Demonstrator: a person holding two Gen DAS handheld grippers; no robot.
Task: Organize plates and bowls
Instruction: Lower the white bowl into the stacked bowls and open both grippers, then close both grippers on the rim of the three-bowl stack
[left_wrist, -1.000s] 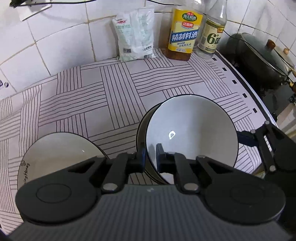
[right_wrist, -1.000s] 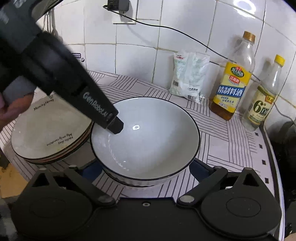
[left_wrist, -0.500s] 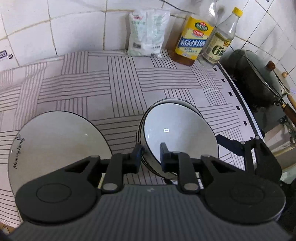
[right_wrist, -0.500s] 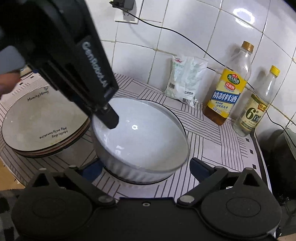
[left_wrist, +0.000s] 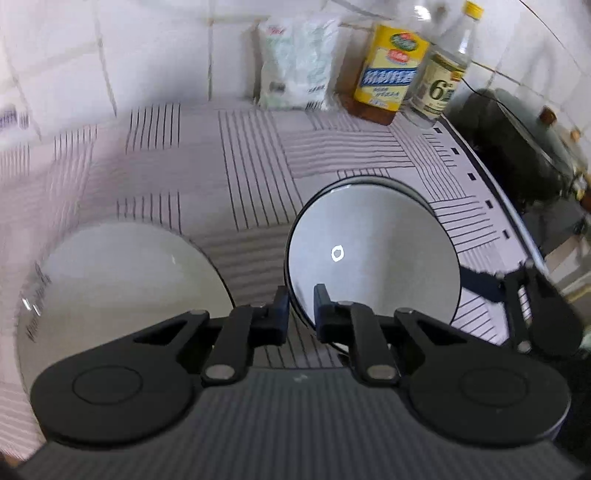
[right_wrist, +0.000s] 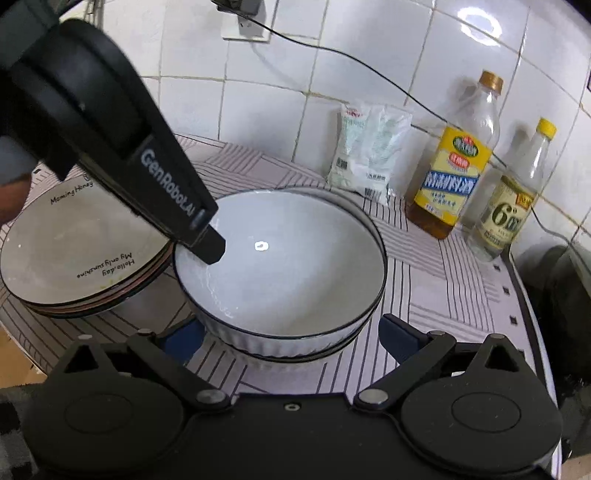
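Note:
A white bowl (left_wrist: 369, 258) (right_wrist: 295, 266) with a dark rim sits on top of a nested stack of like bowls on the striped counter cloth. My left gripper (left_wrist: 301, 306) straddles its left rim, one finger (right_wrist: 212, 251) inside the bowl. Its jaws are closing with the rim between them. A stack of lettered plates (left_wrist: 118, 288) (right_wrist: 74, 251) lies just left of the bowls. My right gripper (right_wrist: 291, 336) stands open at the near side of the bowl stack, holding nothing. One of its fingers (left_wrist: 480, 284) shows to the right of the bowl.
Against the tiled wall stand a white bag (right_wrist: 369, 147), a yellow-labelled bottle (right_wrist: 454, 173) and a smaller bottle (right_wrist: 513, 206). A lidded dark wok (left_wrist: 524, 133) sits on the stove to the right. The counter's edge runs along the right and the near side.
The top bowl was tilted and blurred half a second ago and now sits level in the stack. My left gripper stays on its rim; its jaws widened slightly, then narrowed. The right gripper kept still.

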